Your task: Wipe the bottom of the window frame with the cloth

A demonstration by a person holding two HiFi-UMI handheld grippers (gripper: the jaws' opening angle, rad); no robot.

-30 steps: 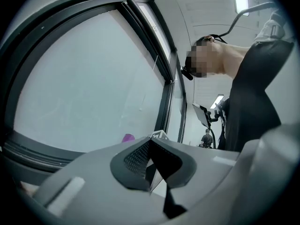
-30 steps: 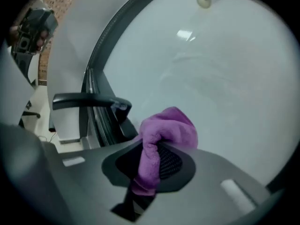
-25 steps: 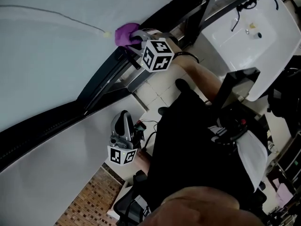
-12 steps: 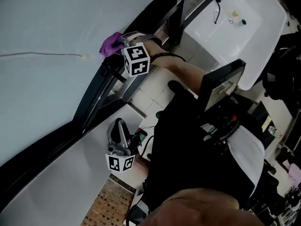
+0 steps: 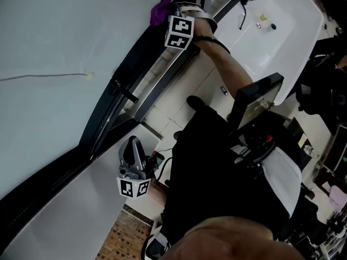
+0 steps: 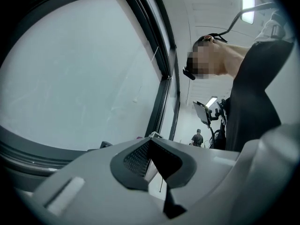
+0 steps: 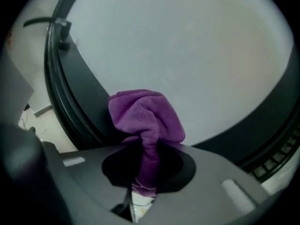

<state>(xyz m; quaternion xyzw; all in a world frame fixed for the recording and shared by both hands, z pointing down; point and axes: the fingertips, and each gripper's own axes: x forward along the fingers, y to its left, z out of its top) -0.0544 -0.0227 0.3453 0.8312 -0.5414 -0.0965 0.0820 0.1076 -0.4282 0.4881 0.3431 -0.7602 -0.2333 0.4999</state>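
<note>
- Pale window glass (image 5: 65, 31) fills the left of the head view, edged by a dark window frame (image 5: 105, 121) that runs diagonally across the picture.
- Beyond the frame lie pale tiles, a white sink (image 5: 293, 31) at the upper right, and brick-patterned flooring (image 5: 116, 234) at the bottom.
- The person's right forearm is bare and stretched far out towards the top of the picture, reaching the right gripper (image 5: 169, 11) to the frame.
- Its jaws are clamped on a purple cloth (image 5: 161, 10). The bunched end lies against the frame's bottom rail at the edge of the glass, near a dark upright bar.
- The left gripper (image 5: 133, 144) is held low, close to the person's body and well apart from the cloth. Its jaws are closed together with nothing between them.
- Each gripper carries a cube with black-and-white square markers.
- A thin cord (image 5: 43, 77) crosses the glass.
</note>
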